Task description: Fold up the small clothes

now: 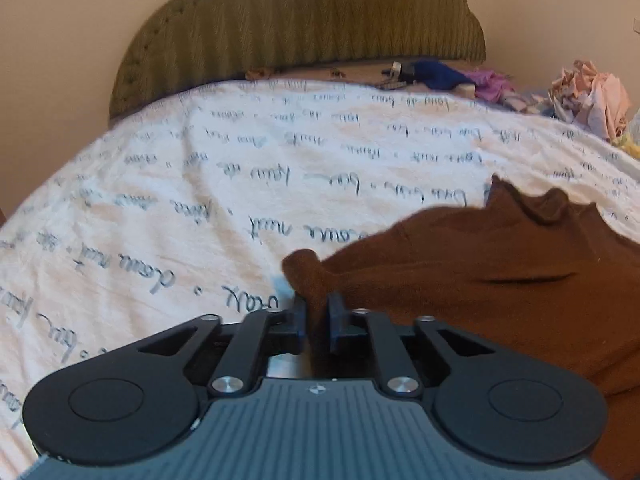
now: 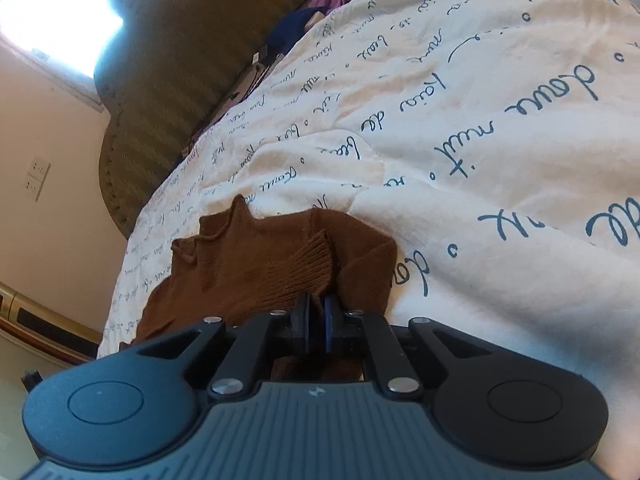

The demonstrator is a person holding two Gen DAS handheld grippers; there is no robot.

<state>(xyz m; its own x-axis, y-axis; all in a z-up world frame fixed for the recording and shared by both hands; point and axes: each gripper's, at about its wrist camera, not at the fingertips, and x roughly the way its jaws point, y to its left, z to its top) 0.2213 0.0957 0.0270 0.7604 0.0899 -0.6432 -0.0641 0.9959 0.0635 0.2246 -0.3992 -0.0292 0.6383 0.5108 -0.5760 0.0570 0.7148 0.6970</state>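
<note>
A small brown knit garment (image 1: 500, 272) lies on a white bedspread with dark handwriting print (image 1: 240, 184). My left gripper (image 1: 318, 314) is shut on a bunched corner of the brown cloth, which sticks up between the fingers. In the right wrist view the same brown garment (image 2: 248, 264) lies partly folded, with a ribbed hem on top. My right gripper (image 2: 316, 318) is shut on that ribbed edge, low over the bedspread (image 2: 500, 140). The view is tilted.
An olive padded headboard (image 1: 304, 24) stands at the far end of the bed. A dark blue cloth (image 1: 436, 74), purple cloth and a pink crumpled pile (image 1: 592, 96) lie at the far right. A wall socket (image 2: 37, 179) and a bright window (image 2: 60, 12) are on the left.
</note>
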